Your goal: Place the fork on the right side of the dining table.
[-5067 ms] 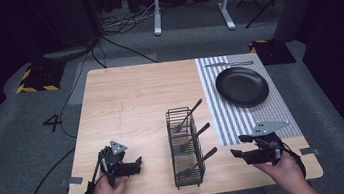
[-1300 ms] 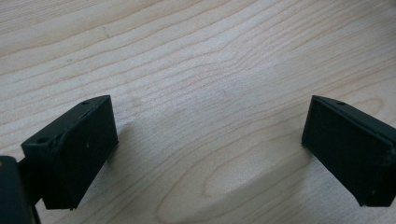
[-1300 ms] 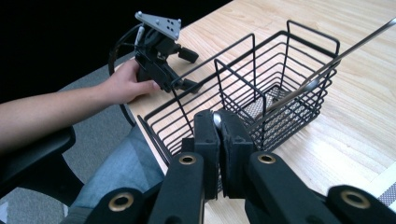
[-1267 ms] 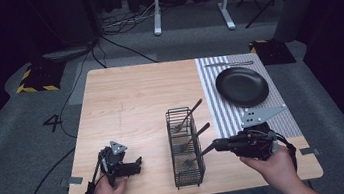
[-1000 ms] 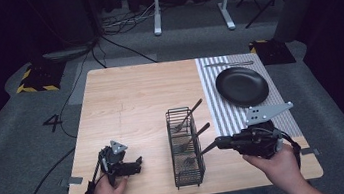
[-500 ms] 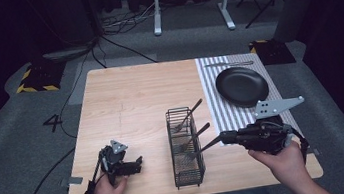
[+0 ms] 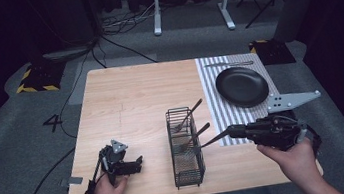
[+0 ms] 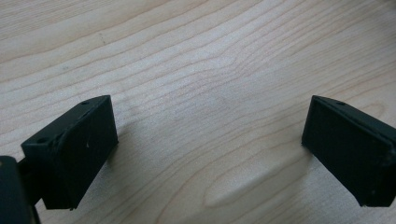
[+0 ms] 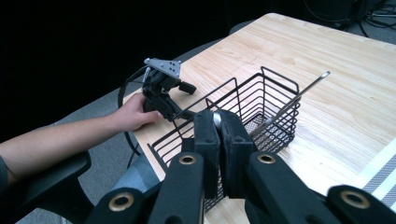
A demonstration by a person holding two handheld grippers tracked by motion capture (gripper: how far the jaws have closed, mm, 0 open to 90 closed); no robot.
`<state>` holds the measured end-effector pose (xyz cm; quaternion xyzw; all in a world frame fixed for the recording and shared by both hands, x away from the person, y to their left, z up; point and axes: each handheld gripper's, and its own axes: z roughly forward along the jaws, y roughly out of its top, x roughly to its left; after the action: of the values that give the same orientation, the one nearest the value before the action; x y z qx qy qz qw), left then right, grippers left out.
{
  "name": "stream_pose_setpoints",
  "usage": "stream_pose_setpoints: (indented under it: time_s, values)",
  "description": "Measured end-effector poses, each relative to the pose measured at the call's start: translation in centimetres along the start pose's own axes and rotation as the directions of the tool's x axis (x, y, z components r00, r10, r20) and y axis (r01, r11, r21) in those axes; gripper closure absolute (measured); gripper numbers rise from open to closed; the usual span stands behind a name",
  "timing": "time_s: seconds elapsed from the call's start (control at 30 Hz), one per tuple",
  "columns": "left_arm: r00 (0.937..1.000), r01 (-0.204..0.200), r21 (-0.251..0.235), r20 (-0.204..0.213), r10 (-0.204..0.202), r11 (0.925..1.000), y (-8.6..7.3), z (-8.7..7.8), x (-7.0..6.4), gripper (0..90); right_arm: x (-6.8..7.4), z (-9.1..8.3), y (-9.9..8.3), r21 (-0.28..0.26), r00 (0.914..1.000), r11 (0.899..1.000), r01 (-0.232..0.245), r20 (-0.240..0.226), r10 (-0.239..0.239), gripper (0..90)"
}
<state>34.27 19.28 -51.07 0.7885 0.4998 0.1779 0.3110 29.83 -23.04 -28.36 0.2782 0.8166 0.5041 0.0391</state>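
Note:
A black wire basket (image 7: pixel 186 148) stands upright near the table's front edge, with two metal utensils (image 7: pixel 188 115) leaning out of it to the right. My right gripper (image 7: pixel 232 132) is shut on the handle of a third utensil (image 7: pixel 213 139), whose other end reaches into the basket. In the right gripper view the silver handle end (image 9: pixel 216 117) shows pinched between the jaws, in front of the basket (image 9: pixel 261 100). My left gripper (image 7: pixel 137 163) rests open on the wood at the front left, and the left gripper view shows bare table between its wide-apart jaws (image 8: pixel 210 149).
A black plate (image 7: pixel 241 86) lies on a striped mat (image 7: pixel 214 104) at the right. A metal utensil (image 7: pixel 228 64) lies behind the plate. The table's left and middle are bare wood (image 7: pixel 130 102). Grey floor and cables surround the table.
My right gripper reached left to the basket and shut on a utensil handle. Since then it has drawn slightly right and up with it. The left gripper stayed put.

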Motion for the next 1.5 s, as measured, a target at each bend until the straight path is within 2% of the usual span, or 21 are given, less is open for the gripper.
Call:
stream_pose_setpoints:
  time_s: [0.37, 0.7, 1.2, 1.5]
  values:
    - [1.0, -0.003, 0.0, 0.0, 0.003, 1.0, 0.0, 0.0, 0.0, 3.5, -0.3, -1.9, 0.7, -0.046, 0.9999, 0.999, -0.014, -0.009, 0.013, 87.3]
    - [1.0, -0.004, 0.0, -0.001, 0.004, 1.0, 0.0, 0.0, 0.0, 3.5, -0.3, -3.5, 1.2, -0.067, 0.9998, 0.998, -0.001, 0.021, 0.003, 87.3]
    - [1.0, -0.004, 0.001, 0.0, 0.004, 1.0, 0.1, 0.0, 0.0, 3.5, -1.4, -5.5, 0.9, -0.096, 0.9979, 0.995, -0.03, 0.054, 0.035, 87.3]
    - [1.0, -0.004, 0.001, 0.0, 0.004, 1.0, 0.1, 0.0, 0.0, 3.5, -3.1, -6.5, 0.4, -0.113, 0.9923, 0.991, -0.066, 0.096, 0.077, 87.3]
